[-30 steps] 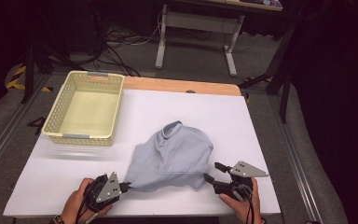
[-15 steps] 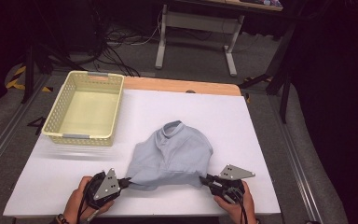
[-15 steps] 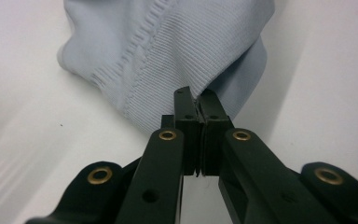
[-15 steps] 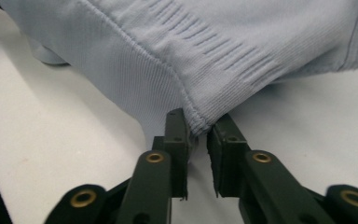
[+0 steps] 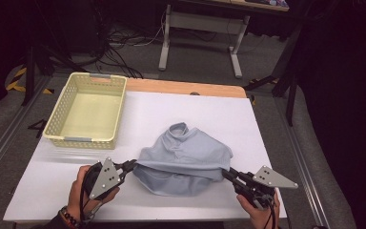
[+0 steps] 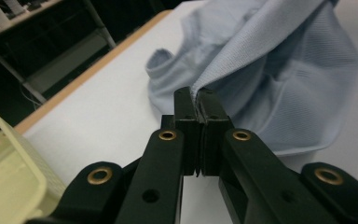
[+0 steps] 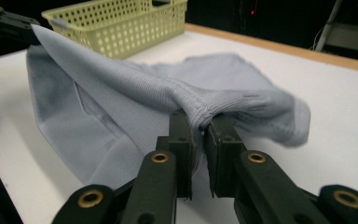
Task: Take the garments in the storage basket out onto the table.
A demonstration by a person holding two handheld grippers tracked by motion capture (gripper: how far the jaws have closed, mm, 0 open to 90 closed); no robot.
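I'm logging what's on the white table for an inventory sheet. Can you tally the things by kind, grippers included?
Light blue shirt: 1, pinched at its near edge by both grippers
Pale yellow basket: 1
Grippers: 2, left gripper and right gripper, each shut on the shirt
Total: 4

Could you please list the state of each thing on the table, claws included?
Grey shirt: crumpled, near edge lifted and stretched between both claws, the rest on the table.
Left claw: shut on the shirt's edge.
Right claw: has just been closing, now clamped on bunched fabric.
Yellow basket: upright, empty.
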